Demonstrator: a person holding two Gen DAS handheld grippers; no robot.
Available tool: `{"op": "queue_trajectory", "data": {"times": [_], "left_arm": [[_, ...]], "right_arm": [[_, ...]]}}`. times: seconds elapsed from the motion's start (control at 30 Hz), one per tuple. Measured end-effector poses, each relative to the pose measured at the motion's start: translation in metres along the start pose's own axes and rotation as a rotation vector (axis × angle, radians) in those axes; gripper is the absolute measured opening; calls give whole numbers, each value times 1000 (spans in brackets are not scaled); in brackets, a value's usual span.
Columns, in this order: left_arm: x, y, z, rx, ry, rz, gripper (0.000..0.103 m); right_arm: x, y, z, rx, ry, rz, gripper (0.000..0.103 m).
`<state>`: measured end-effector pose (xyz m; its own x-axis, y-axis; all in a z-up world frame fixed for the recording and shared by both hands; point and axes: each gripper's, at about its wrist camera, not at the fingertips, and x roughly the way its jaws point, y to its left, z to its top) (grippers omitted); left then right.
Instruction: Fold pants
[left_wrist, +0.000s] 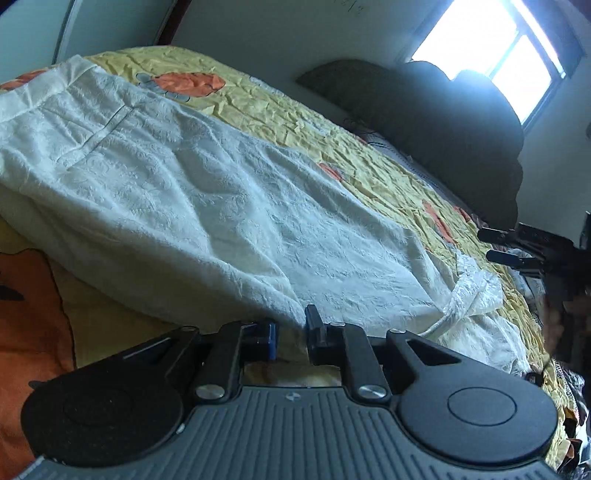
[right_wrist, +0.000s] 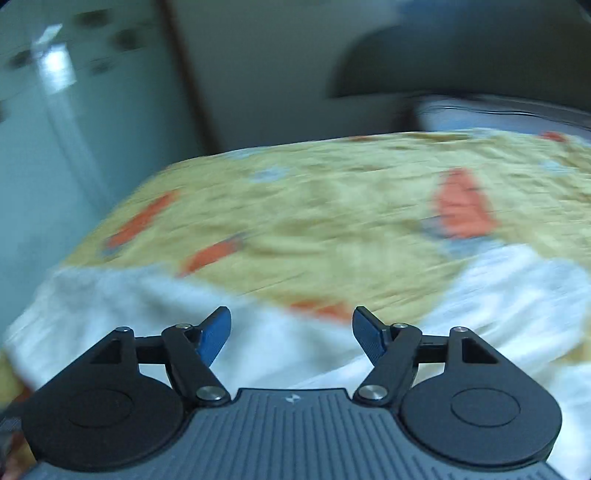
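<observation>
A yellow bedspread (left_wrist: 295, 107) with orange patches covered the bed, a bright window (left_wrist: 495, 48) behind dark pillows (left_wrist: 443, 122). The white textured pants (left_wrist: 166, 192) lay spread across it, a drawstring (left_wrist: 447, 317) trailing near the rumpled waist. My left gripper (left_wrist: 291, 332) sat low at the cloth's near edge, jaws narrowly parted, nothing pinched. My right gripper (right_wrist: 291, 332) hovered above the pants, jaws wide and empty, its view blurred.

Each gripper, left (left_wrist: 291, 328) and right (right_wrist: 291, 332), has black linkage arms with silver screws and round black discs. The fingers (right_wrist: 216, 336) carry blue ribbed pads above a grey ridged housing
</observation>
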<state>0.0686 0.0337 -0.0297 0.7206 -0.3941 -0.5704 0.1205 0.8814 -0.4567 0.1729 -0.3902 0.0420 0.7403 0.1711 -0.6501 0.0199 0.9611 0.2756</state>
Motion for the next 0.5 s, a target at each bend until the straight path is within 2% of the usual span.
{"op": "queue_trajectory", "data": {"times": [0.07, 0.17, 0.27, 0.37, 0.5], "left_arm": [[-1, 2, -5, -1, -25, -22, 26], [0, 11, -3, -58, -17, -61, 26], [1, 19, -2, -110, -12, -100, 27], [1, 20, -2, -119, -12, -109, 27], [2, 21, -2, -125, -12, -117, 27]], "right_arm": [[22, -35, 22, 85, 39, -92, 72], [50, -67, 38, 171, 115, -125, 72], [70, -70, 43, 148, 162, -164, 72], [88, -65, 44, 94, 227, -209, 70], [108, -62, 42, 40, 292, -297, 59]]}}
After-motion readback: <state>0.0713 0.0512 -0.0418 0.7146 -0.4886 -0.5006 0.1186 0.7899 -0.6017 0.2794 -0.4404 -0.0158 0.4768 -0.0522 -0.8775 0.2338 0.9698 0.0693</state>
